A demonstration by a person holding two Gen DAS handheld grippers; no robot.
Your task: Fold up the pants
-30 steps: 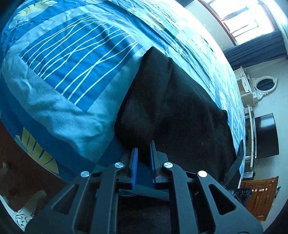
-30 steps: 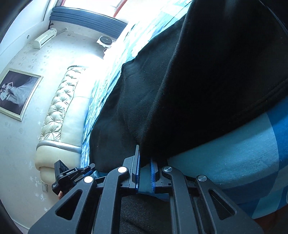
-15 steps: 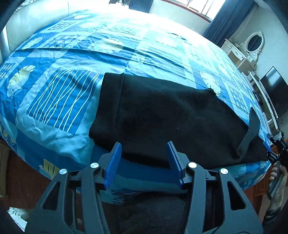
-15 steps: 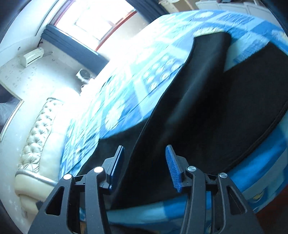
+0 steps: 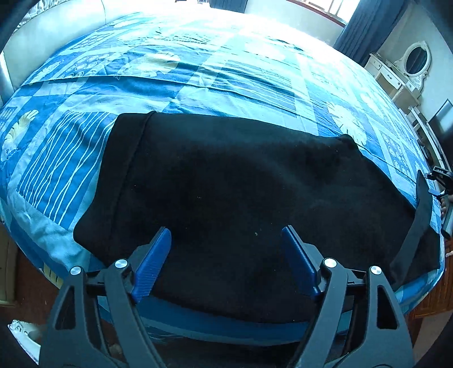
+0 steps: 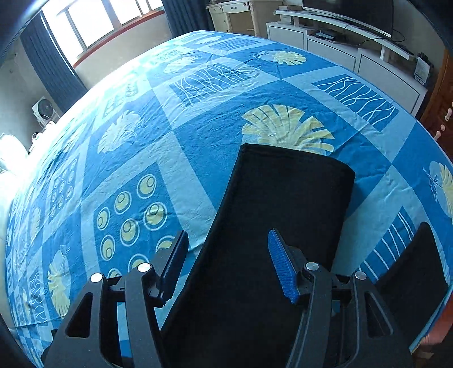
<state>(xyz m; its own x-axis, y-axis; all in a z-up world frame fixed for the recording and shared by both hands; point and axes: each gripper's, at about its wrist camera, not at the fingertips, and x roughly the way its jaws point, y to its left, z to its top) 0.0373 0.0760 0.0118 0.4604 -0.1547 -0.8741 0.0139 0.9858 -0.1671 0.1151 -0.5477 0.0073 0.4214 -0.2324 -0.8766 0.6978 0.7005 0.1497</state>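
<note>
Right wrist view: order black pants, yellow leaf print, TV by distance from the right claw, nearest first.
1. black pants: directly under the open right claw, running ahead of it.
2. yellow leaf print: on the bedspread just past the pants' far end.
3. TV: beyond the bed, upper right, on the white cabinet.
</note>
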